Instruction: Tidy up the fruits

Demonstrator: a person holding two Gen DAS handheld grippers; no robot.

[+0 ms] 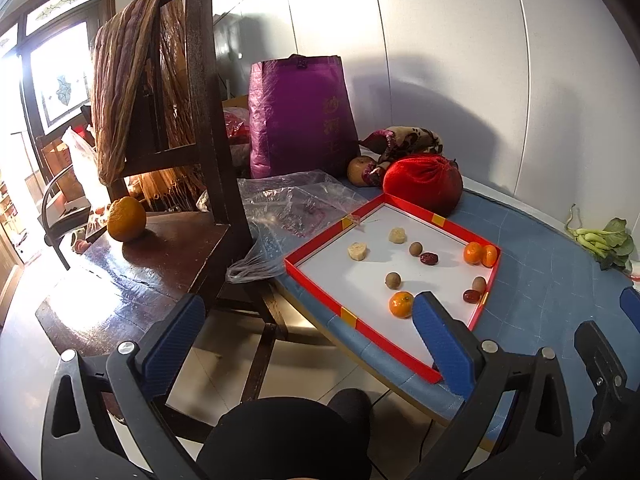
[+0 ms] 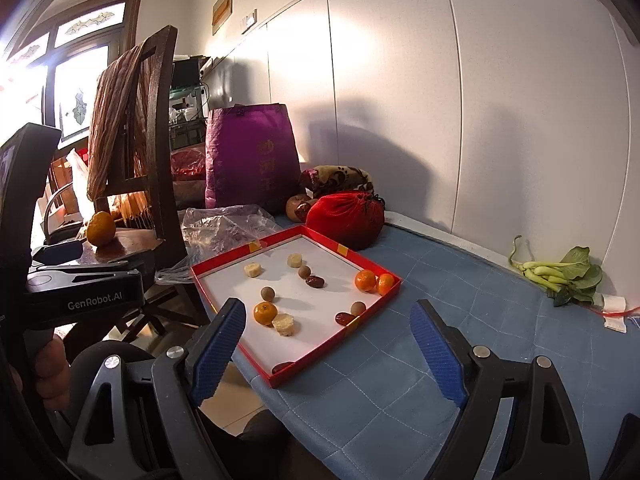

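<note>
A red-rimmed white tray [image 1: 320, 294] [image 2: 372, 265] lies on the blue quilted table. In it are scattered tangerines [image 1: 401, 304] [image 2: 265, 313], banana pieces [image 1: 357, 251] [image 2: 284, 324], brown longans [image 1: 393, 280] [image 2: 267, 294] and red dates [image 1: 429, 258] [image 2: 315, 281]. A large orange [image 1: 126, 219] [image 2: 101, 228] sits on the wooden chair seat. My left gripper [image 1: 308, 336] is open and empty, off the table's near-left edge, its right finger [image 1: 440, 336] over the tray's near corner. My right gripper [image 2: 328, 348] is open and empty, just short of the tray's near side.
A dark wooden chair [image 1: 200, 120] with a striped cloth stands left of the table. Behind the tray are a clear plastic bag [image 1: 296, 200], a purple bag [image 1: 300, 120] and a red pouch [image 1: 424, 184]. Green vegetables [image 2: 560, 272] lie by the wall at right.
</note>
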